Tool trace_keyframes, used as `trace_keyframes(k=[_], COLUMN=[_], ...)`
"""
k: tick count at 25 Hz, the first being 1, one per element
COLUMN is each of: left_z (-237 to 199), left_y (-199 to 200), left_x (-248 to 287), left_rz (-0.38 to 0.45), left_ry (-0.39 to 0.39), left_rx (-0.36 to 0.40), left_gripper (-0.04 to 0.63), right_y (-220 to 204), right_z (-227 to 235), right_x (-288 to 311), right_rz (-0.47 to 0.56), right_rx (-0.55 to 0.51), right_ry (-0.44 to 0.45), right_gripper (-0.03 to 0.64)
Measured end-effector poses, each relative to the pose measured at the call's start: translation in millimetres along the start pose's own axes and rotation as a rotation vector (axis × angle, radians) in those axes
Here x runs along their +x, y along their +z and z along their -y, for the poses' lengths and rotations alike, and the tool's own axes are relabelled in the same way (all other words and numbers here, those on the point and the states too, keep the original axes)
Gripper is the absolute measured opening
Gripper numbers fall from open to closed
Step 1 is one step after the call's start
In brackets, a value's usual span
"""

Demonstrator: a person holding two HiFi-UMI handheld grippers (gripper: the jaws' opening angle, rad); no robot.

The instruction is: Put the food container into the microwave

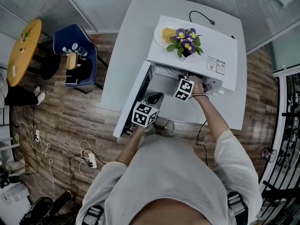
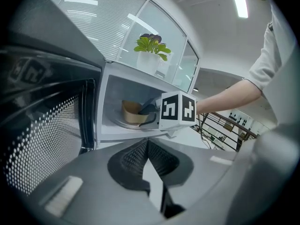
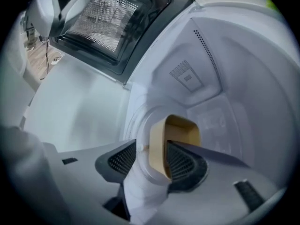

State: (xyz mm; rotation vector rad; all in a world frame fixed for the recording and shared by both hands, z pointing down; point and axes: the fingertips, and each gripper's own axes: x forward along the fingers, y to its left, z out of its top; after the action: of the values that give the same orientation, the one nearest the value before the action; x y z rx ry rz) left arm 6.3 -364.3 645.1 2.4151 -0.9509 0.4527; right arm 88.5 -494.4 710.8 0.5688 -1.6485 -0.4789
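Note:
The white microwave (image 1: 220,46) stands on a white table with its door (image 1: 133,102) swung open to the left. Inside it, the tan food container (image 2: 131,112) rests on the glass turntable (image 3: 138,121). My right gripper (image 3: 150,156) reaches into the cavity and is open. The container's (image 3: 180,128) near wall stands between its jaws, against the right one and apart from the left. From the head view only its marker cube (image 1: 184,89) shows. My left gripper (image 2: 146,144) is shut and empty, hovering by the open door (image 2: 47,135) outside the cavity.
A potted plant (image 1: 186,41) and a plate of yellow food (image 1: 166,34) sit on the microwave's top. The white table (image 1: 131,41) extends left of the door. A blue chair (image 1: 77,55), a yellow round table (image 1: 21,46) and floor cables with a power strip (image 1: 91,159) lie left.

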Motion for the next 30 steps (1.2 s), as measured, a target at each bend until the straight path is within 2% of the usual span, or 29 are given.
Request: trace_keyframes(k=[8,15,23,30], left_z=[2,6,12,17], left_y=[-1,0,1,4], left_x=[-4,-9,-10,-6], left_rz=[0.002,0.007,0.005,0.0], left_ry=[-0.004,-0.009,-0.021,-0.036], left_rx=[0.013,0.026,0.047,0.069], left_gripper=[0.011,0.011,0.011,0.011], right_y=[7,11,5,1], right_z=[-5,-17,-25,-30], right_x=[-12,-33,-56,-75], right_rz=[0.018,0.032,0.032,0.054], right_rx=[-0.022,0.0,0.034,0.115], right_ry=[-0.044,-0.048,-0.09,-0.093], right_gripper=[0.172,0.165,0.057,0.019])
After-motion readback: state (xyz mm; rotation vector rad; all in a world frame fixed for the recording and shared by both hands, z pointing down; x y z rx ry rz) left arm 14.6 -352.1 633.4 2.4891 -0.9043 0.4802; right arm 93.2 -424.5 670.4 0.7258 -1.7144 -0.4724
